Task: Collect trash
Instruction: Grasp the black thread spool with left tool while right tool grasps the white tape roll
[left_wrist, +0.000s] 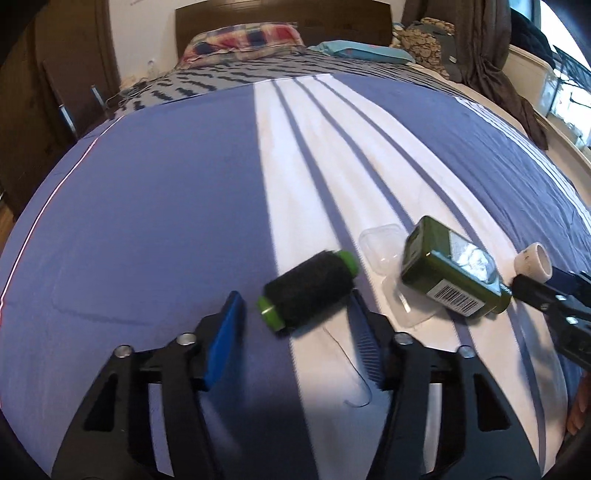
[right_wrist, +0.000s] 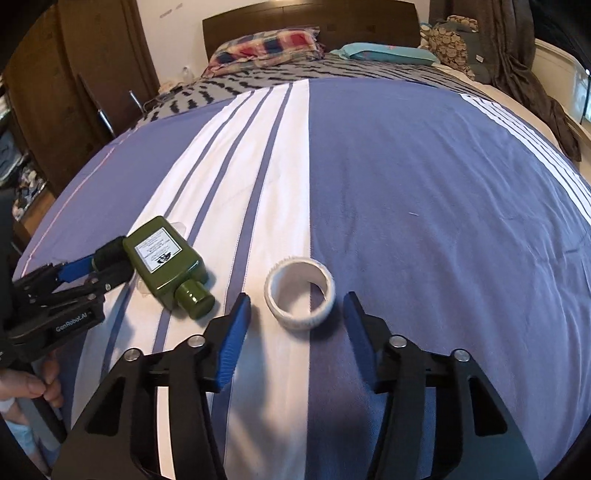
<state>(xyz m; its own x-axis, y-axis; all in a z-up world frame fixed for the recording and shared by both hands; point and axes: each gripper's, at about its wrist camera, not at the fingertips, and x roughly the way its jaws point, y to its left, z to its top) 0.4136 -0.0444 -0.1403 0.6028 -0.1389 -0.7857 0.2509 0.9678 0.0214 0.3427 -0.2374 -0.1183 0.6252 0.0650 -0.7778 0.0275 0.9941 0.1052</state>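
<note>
A black thread spool with green ends (left_wrist: 308, 290) lies on the blue and white striped bedspread (left_wrist: 147, 221), between the open fingers of my left gripper (left_wrist: 295, 299). A dark green bottle (left_wrist: 448, 271) lies to its right on a clear plastic lid (left_wrist: 382, 247). A white tape ring (right_wrist: 300, 293) lies on the bedspread between the open fingers of my right gripper (right_wrist: 297, 299). The bottle (right_wrist: 166, 258) shows left of the ring in the right wrist view. The left gripper (right_wrist: 94, 271) appears there around the spool. The right gripper (left_wrist: 532, 273) appears at the ring (left_wrist: 533, 260) in the left wrist view.
Pillows (left_wrist: 243, 40) and a dark headboard (left_wrist: 284, 18) are at the far end of the bed. A wooden wardrobe (left_wrist: 48, 92) stands to the left. A brown curtain (left_wrist: 491, 55) and a window ledge are on the right. A hand (right_wrist: 33, 387) holds the left gripper.
</note>
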